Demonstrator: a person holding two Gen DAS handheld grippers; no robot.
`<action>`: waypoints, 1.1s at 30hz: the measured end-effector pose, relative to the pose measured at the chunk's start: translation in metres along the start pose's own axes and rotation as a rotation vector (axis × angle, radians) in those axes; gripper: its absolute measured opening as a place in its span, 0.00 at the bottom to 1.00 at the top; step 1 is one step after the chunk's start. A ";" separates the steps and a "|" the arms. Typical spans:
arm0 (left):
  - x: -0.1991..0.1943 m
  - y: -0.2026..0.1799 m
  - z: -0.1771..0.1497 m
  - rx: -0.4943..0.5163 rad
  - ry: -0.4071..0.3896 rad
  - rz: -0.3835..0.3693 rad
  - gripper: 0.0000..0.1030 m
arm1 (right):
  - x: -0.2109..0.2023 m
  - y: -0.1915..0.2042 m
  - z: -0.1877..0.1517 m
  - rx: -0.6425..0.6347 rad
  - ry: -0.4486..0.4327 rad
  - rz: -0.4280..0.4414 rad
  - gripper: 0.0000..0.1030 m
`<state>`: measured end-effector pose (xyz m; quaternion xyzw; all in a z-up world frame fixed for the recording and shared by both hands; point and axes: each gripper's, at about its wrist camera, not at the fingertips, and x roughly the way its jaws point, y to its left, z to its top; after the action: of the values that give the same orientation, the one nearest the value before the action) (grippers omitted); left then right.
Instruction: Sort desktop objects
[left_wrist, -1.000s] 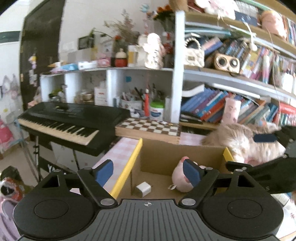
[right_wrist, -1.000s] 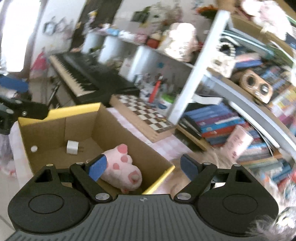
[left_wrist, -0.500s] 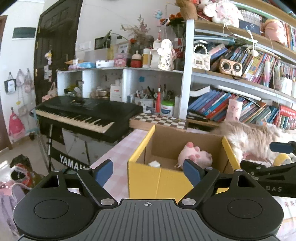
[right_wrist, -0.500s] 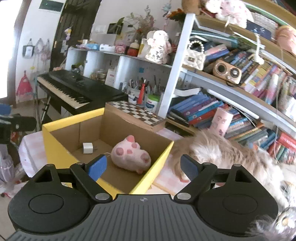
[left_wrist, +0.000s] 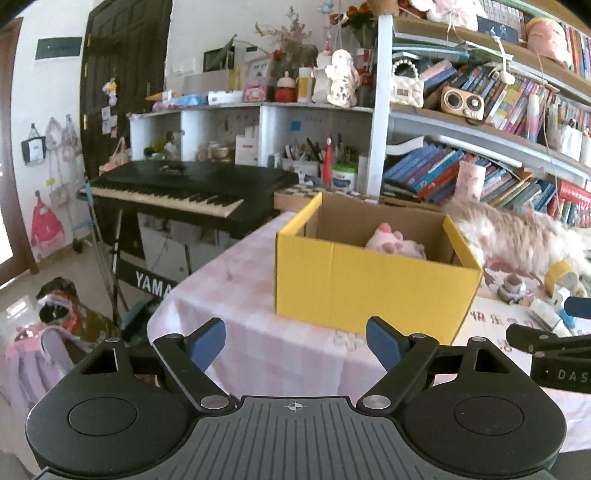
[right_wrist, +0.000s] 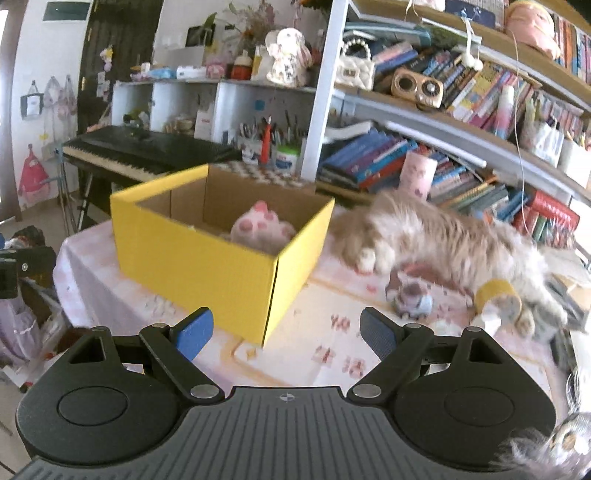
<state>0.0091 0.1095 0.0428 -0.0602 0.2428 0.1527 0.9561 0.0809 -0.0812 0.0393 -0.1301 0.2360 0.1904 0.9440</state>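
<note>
Left gripper (left_wrist: 295, 341): jaws spread wide, nothing between the blue pads, held short of the near wall of the yellow cardboard box (left_wrist: 369, 280). Right gripper (right_wrist: 286, 334): jaws likewise wide and empty, held over the pink checked tablecloth (right_wrist: 332, 350) just off the box's near right corner.

Box stands open-topped on the table. Inside it: pink paw-shaped plush (right_wrist: 262, 229), lying toward the right half, toe pads facing up and outward.

On the cloth right of the box, well apart from both grippers: small grey-and-blue toy (right_wrist: 410, 297), roll of yellow tape (right_wrist: 498, 295), white item beside the roll (too blurred to identify). A long-haired cream cat (right_wrist: 454, 240) lies across the table behind these, one paw near the box's right wall.

Background: black keyboard (left_wrist: 192, 184) left of the table, checkerboard (left_wrist: 295, 192) behind the box, shelves of books (left_wrist: 443, 173)
</note>
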 end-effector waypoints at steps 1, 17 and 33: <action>-0.002 0.000 -0.003 -0.003 0.004 -0.002 0.83 | -0.003 0.002 -0.004 0.001 0.003 0.001 0.83; -0.019 -0.032 -0.023 0.131 0.057 -0.135 0.84 | -0.034 -0.007 -0.047 0.177 0.116 -0.050 0.83; -0.027 -0.060 -0.039 0.198 0.116 -0.226 0.87 | -0.060 -0.025 -0.076 0.237 0.174 -0.114 0.83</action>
<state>-0.0120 0.0380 0.0241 -0.0012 0.3032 0.0155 0.9528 0.0128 -0.1471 0.0078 -0.0472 0.3301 0.0953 0.9380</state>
